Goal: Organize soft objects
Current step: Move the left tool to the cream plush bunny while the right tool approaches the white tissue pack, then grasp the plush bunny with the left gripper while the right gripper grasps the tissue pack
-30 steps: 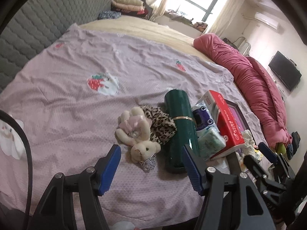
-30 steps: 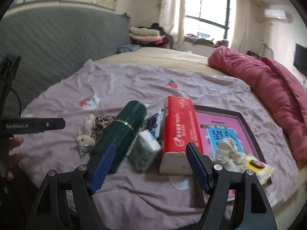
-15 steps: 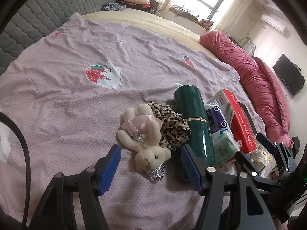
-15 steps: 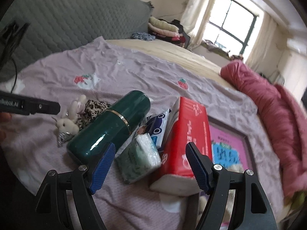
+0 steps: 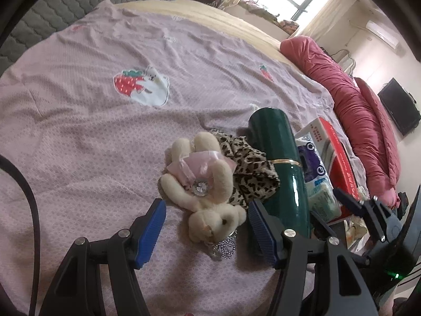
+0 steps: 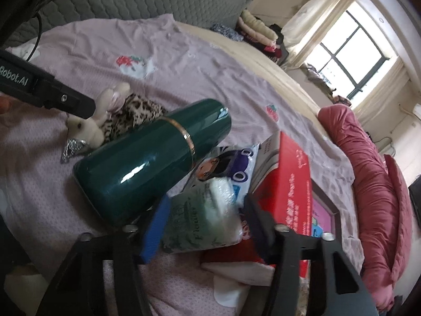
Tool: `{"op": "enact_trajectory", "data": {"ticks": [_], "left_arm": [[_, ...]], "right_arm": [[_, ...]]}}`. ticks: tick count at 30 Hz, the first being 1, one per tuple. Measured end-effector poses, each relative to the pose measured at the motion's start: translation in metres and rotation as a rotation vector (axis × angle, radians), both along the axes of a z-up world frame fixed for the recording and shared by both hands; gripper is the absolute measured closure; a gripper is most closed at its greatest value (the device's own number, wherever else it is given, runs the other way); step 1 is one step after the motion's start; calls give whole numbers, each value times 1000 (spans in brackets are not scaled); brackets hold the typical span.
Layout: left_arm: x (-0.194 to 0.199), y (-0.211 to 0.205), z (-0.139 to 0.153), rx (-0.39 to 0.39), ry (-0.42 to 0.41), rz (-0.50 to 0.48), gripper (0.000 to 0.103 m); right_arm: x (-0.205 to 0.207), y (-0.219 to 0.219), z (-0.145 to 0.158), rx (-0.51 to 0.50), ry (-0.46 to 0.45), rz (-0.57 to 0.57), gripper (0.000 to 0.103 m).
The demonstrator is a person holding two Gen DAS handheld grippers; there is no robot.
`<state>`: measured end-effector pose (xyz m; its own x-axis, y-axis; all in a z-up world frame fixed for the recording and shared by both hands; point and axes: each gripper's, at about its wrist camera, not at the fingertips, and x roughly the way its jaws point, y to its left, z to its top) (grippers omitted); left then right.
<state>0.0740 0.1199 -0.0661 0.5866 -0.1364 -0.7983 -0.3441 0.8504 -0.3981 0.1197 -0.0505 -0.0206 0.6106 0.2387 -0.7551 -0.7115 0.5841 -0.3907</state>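
A cream plush bunny [image 5: 208,184] in a pink dress lies on the purple bedspread, head toward me, next to a leopard-print cloth [image 5: 250,166]. My left gripper [image 5: 206,226] is open, its blue pads on either side of the bunny's head. In the right wrist view the bunny [image 6: 92,123] and the cloth [image 6: 131,113] lie beyond a dark green flask [image 6: 152,158]. My right gripper [image 6: 205,226] is open, its pads flanking a green-printed tissue pack [image 6: 202,218]; I cannot tell whether they touch it.
The green flask [image 5: 281,168] lies beside the cloth. A purple-printed pack [image 6: 229,163], a red tissue box [image 6: 289,184] and a pink framed picture [image 6: 323,216] lie to the right. A rolled red quilt [image 6: 376,184] lines the bed's far side. A grey headboard [image 5: 39,26] stands behind.
Both grippers have moved forward and down. The left now brackets the bunny's head. The right has closed in on the green tissue pack, which now sits between its pads.
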Motion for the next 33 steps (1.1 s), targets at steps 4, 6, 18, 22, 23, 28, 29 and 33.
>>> {"op": "enact_trajectory", "data": {"ticks": [4, 6, 18, 22, 23, 28, 29, 33], "left_arm": [[6, 1, -8, -17, 19, 6, 38], [9, 1, -12, -23, 30, 3, 38], [22, -1, -26, -18, 64, -7, 38], [24, -1, -26, -18, 65, -11, 38], [24, -1, -26, -20, 66, -12, 38], [26, 0, -27, -24, 67, -13, 38], [26, 0, -27, -22, 68, -15, 38], [26, 0, -28, -24, 71, -18, 38]], "right_arm": [[-9, -5, -2, 4, 3, 6, 60], [-14, -10, 2, 33, 17, 3, 65], [-18, -28, 13, 239, 203, -88, 66], [-26, -34, 13, 262, 251, -101, 66], [-27, -35, 12, 254, 251, -109, 66], [-20, -39, 4, 235, 272, -181, 64], [-16, -42, 2, 235, 288, -198, 63], [0, -57, -9, 278, 380, -278, 63]]}}
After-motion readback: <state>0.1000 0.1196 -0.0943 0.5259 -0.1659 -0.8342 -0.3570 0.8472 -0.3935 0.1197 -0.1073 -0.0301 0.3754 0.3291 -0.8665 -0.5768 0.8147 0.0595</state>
